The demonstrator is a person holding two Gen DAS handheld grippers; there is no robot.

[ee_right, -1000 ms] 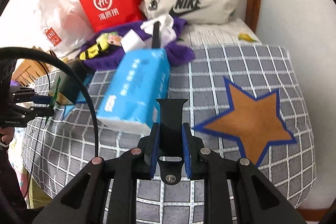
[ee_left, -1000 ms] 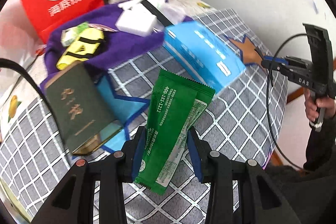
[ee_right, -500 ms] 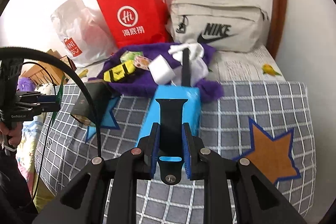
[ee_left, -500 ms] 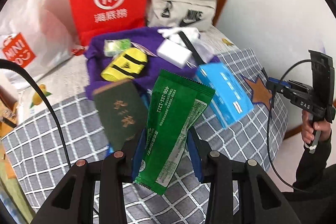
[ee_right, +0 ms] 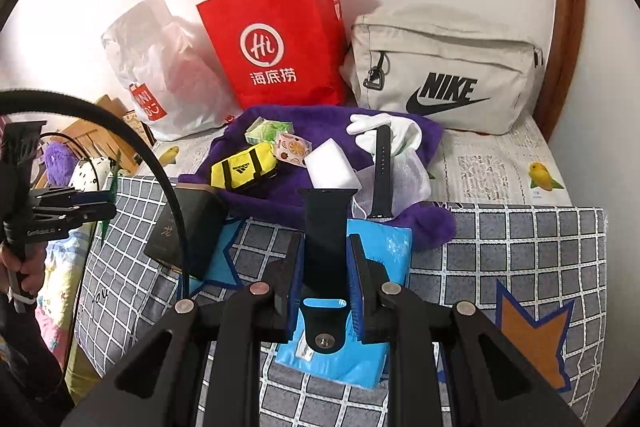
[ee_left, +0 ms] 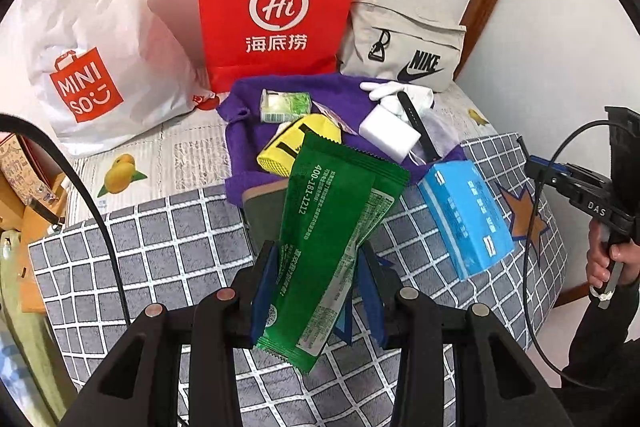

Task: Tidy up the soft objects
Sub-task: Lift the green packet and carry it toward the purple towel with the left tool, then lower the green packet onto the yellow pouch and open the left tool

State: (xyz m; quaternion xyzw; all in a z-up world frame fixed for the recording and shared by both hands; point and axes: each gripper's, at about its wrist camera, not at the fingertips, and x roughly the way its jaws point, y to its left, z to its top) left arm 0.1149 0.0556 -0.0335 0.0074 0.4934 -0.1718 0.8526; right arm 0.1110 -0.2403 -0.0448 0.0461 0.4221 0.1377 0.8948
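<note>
- Left hand-held gripper (ee_left: 320, 281): its blue pads are clamped on the lower part of a green sachet (ee_left: 334, 235), which stands up out of the jaws, tilted, with its top edge in front of the purple cloth (ee_left: 248, 147) on the bed.
- Doing this step well, as I judge it: the sachet is thin and floppy, so carry it with the grip firm and the wrist steady, and let go only once it sits low over wherever it belongs; dropped from high, it could flutter aside.
- Middle of the bed: the cloth holds a yellow mini bag (ee_right: 244, 169), a white block (ee_right: 332, 169), a white glove (ee_right: 380, 127) and one black strap (ee_right: 382, 171). A dark green booklet (ee_right: 188, 231) and a blue tissue pack (ee_left: 466, 217) lie on the checked blanket (ee_left: 160, 239) just in front.
- Behind them, against the wall, stand a white shopping bag (ee_left: 92, 67), a red paper bag (ee_left: 276, 11) and a beige pouch (ee_right: 444, 75).
- Right hand-held gripper (ee_right: 324, 289): closed on a black watch band (ee_right: 324, 239), held upright between the pads above the tissue pack.
- This band looks like the partner of the strap on the cloth; laying it beside that one would be tidy.
</note>
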